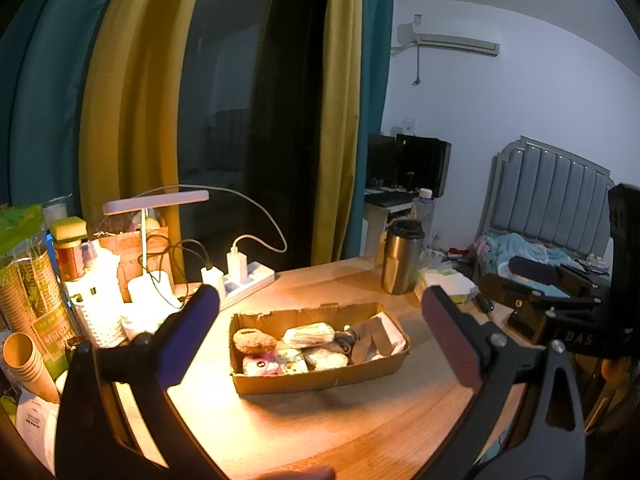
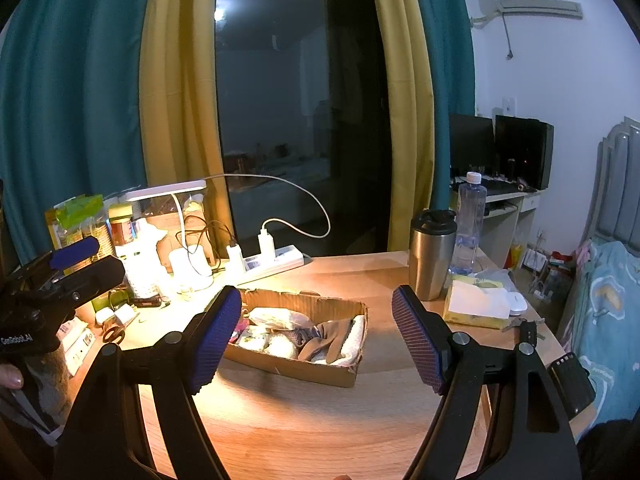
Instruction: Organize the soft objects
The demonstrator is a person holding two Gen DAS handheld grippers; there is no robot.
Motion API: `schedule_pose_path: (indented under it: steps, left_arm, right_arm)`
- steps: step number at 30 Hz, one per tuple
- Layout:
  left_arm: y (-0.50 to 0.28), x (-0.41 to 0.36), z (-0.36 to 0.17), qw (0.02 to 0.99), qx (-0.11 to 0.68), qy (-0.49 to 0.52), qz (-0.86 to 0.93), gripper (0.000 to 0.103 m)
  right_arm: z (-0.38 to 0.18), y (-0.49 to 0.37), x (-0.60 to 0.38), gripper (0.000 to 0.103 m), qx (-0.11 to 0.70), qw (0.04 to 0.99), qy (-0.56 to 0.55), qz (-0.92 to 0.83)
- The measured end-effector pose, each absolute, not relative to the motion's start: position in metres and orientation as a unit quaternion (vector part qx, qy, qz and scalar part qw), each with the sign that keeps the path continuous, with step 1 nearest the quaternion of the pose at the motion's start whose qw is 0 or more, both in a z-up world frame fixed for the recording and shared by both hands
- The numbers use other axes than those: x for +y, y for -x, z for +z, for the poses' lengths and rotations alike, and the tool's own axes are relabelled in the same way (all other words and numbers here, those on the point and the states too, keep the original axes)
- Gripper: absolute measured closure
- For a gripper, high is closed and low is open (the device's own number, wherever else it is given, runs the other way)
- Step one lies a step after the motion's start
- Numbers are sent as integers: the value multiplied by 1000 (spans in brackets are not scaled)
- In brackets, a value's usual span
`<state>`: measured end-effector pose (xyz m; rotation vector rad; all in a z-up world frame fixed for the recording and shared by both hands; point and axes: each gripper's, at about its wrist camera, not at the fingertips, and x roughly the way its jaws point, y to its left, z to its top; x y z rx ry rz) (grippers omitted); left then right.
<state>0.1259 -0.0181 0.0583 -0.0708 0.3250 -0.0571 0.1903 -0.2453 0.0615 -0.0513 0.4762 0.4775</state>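
Observation:
A shallow cardboard box (image 1: 316,380) sits on the wooden table and holds several soft things: a brown plush (image 1: 253,340), a pale wrapped pack (image 1: 310,334), small white plush toys (image 1: 296,362) and a brown glove on a white cloth (image 1: 368,340). The box (image 2: 288,366) and glove (image 2: 328,340) also show in the right wrist view. My left gripper (image 1: 320,320) is open and empty, above and in front of the box. My right gripper (image 2: 316,336) is open and empty, also in front of the box. The left gripper's body (image 2: 60,284) shows at the left of the right wrist view.
A steel tumbler (image 2: 432,254), a water bottle (image 2: 468,228) and a tissue pack (image 2: 476,306) stand right of the box. A power strip (image 2: 272,262), desk lamp (image 2: 176,216), jars and paper cups (image 1: 28,292) crowd the left. A bed (image 2: 608,312) lies right.

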Motion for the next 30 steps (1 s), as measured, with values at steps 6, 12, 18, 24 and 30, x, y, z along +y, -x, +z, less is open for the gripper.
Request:
schedule_pose_path:
  steps: [6,12,18,24,30]
  left_arm:
    - [-126,-18,58,986,162,35,-29,1]
    - [-126,-19,58,986,162,35,-29,1]
    - [-129,-20,54,985,166,35,-29,1]
    - [-133,-23,52,984,169,34,-32,1]
    - [-134,-24,52,984,170,34,-32,1]
  right_arm:
    - [61,-190,-246,22,234,943,25,234]
    - [61,-191,-246,22,233,943,25,234]
    - [61,-191,-246,22,235,943,25,235]
    - [61,-191,-246,22,235,943,23,233]
    - [60,-191,-248,22,236,943,22,233]
